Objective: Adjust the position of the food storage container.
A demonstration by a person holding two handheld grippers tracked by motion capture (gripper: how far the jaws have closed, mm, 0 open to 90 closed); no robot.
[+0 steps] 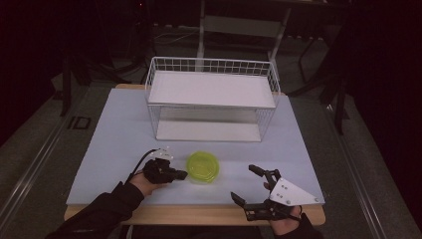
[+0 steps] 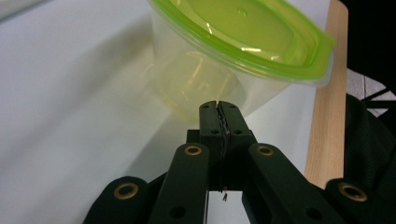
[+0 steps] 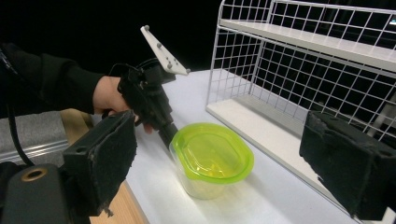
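Nearest the person, the right gripper rests with its jaws spread wide, empty. The left gripper, jaws pressed together on nothing, touches the clear plastic tub with a lime-green lid, which stands before the white wire shelf rack.

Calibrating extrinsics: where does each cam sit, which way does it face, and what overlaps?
High view: fixed above the person's side, looking forward and down at the table, wire shelf rack, both forearms and grippers.
Left gripper view: rides the left gripper, looks along its closed jaws at the green-lidded container.
Right gripper view: rides the right gripper, jaws wide apart, facing the container, the rack and the left hand.
Shared: all three see the container.
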